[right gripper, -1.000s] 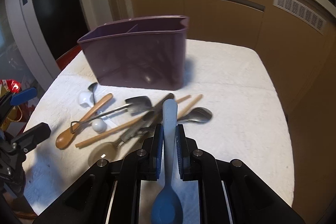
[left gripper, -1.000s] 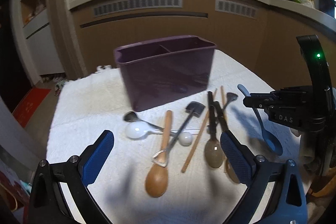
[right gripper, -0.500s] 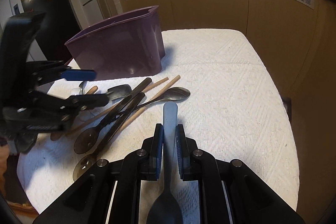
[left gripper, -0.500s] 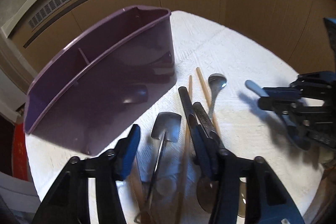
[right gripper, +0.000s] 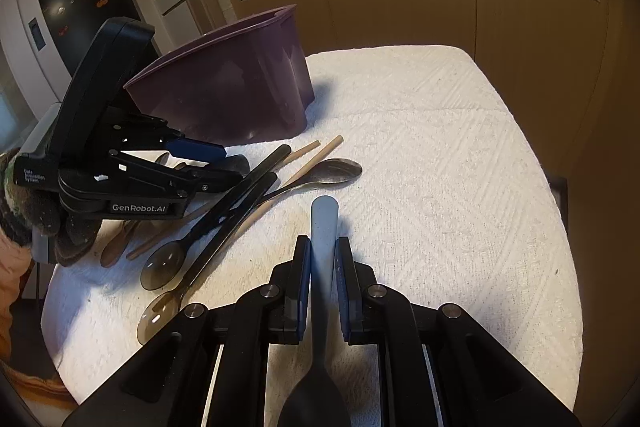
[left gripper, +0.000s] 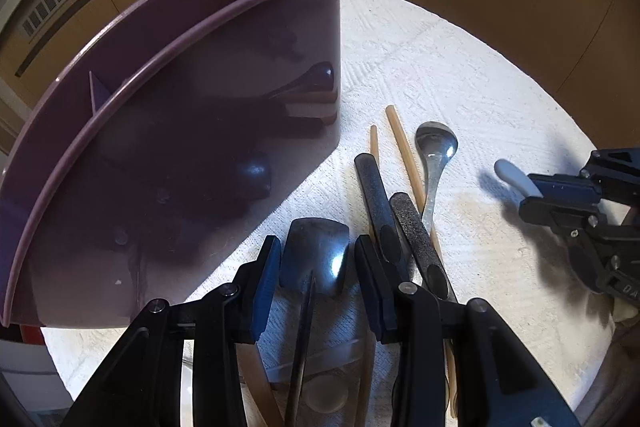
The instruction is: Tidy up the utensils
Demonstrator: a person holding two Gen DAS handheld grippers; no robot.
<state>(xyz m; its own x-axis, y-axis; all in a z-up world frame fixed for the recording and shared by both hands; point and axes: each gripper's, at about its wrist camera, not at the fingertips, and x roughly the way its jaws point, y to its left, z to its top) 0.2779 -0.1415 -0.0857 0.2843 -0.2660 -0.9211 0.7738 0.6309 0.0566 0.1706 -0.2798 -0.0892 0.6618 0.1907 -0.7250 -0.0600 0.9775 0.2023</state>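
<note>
Since a second ago the left gripper [left gripper: 316, 267] has dropped from a wide hover over the pile to the utensils themselves, and its jaws, then spread wide, are closing on the square metal head of a small shovel-shaped spoon [left gripper: 314, 259]. That head sits between the blue pads [left gripper: 264, 279]; a sliver of gap seems to remain on each side, so I judge the pinch not yet made.

Just right of those jaws lie two black-handled spoons [left gripper: 380, 203], a pair of chopsticks [left gripper: 406, 155] and a steel spoon [left gripper: 436, 147], all on the white-towelled tabletop [left gripper: 460, 67]. The purple caddy [left gripper: 200, 115] stands close on the left, tilted in this view.

The right gripper [right gripper: 324, 275] has barely shifted: its jaws are pressed onto the handle of a blue spoon [right gripper: 324, 227], held above the towel with its bowl back toward the camera.

So one utensil is already in hand and a second is about to be gripped; none shows inside the caddy, whose floor is hidden, so sorting has hardly begun.
</note>
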